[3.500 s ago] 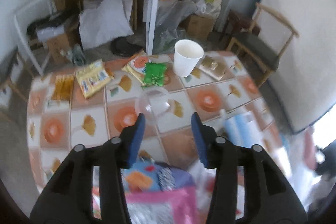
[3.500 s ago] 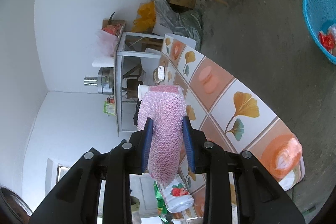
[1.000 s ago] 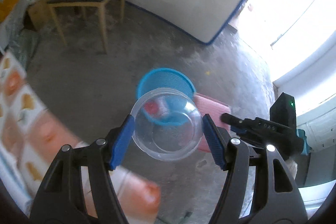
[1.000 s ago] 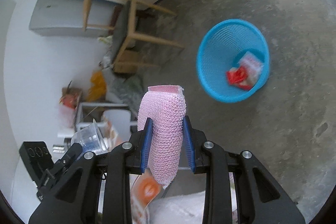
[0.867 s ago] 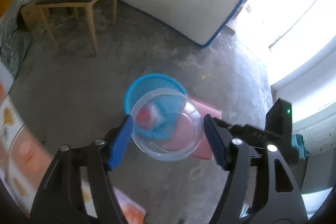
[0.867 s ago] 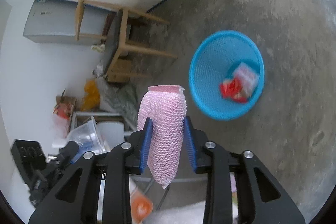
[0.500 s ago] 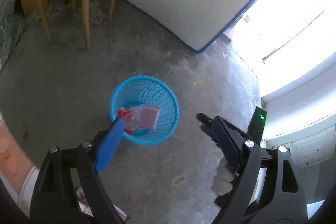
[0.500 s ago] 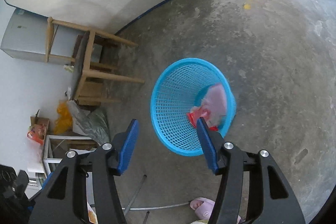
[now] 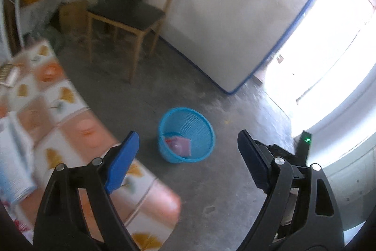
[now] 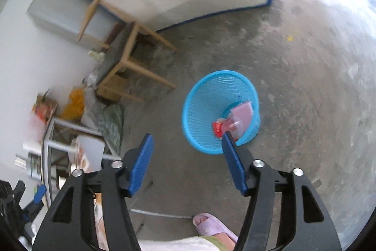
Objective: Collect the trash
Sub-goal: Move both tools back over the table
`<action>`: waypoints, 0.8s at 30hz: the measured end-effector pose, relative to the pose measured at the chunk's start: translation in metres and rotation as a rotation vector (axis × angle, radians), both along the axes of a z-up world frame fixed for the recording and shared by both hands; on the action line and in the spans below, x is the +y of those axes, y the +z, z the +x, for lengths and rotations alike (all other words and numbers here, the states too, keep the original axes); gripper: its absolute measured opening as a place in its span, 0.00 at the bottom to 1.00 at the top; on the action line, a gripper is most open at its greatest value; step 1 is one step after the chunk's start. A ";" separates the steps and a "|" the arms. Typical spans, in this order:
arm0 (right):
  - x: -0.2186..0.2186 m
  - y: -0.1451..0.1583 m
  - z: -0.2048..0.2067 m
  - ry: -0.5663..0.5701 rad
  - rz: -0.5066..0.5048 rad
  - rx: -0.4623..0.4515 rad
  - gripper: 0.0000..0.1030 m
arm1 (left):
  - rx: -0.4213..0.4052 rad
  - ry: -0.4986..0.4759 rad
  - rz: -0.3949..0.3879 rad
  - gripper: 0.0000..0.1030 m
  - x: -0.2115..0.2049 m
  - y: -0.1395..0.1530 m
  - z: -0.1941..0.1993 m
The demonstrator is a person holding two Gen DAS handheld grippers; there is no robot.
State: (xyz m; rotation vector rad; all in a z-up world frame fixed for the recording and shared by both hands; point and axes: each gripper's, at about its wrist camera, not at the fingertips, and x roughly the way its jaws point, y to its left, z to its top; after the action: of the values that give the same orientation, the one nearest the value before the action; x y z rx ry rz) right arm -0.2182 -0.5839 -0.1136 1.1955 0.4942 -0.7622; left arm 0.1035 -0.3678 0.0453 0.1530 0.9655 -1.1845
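Note:
A blue mesh trash basket [image 9: 195, 119] stands on the grey concrete floor; it also shows in the right wrist view [image 10: 202, 114]. Inside lie a pink sponge [image 10: 242, 113], a red wrapper [image 10: 218, 128] and a clear item. My left gripper [image 9: 188, 158] is open and empty, above the floor beside the table edge. My right gripper [image 10: 186, 162] is open and empty, above and just short of the basket.
A table with an orange-and-white leaf-pattern cloth [image 9: 58, 109] fills the lower left. A wooden chair [image 9: 131, 13] stands by a leaning mattress [image 9: 235, 15]. Clutter and a metal rack [image 10: 70, 133] are at the left. A pink slipper [image 10: 211, 225] is below.
Both grippers held trash a second ago, a clear plastic cup on the left and a pink sponge on the right. Both opened and the items dropped into the basket. The left view has swung back toward the table.

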 end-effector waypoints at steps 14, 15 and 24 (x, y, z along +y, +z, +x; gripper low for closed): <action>0.090 0.076 0.113 0.411 -0.072 -0.071 0.68 | -0.070 0.411 -0.036 0.80 0.200 0.021 0.060; 0.093 0.077 0.120 0.434 -0.074 -0.074 0.68 | -0.061 0.444 -0.025 0.80 0.210 0.018 0.067; 0.166 0.103 0.219 0.727 -0.074 -0.128 0.68 | 0.027 0.587 0.044 0.80 0.253 -0.009 0.114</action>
State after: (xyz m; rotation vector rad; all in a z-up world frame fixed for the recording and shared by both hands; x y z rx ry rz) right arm 0.0012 -0.4178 -0.0110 0.8923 0.7272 -0.0788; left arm 0.2171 -0.1150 0.0365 -0.1095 0.9715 -0.6269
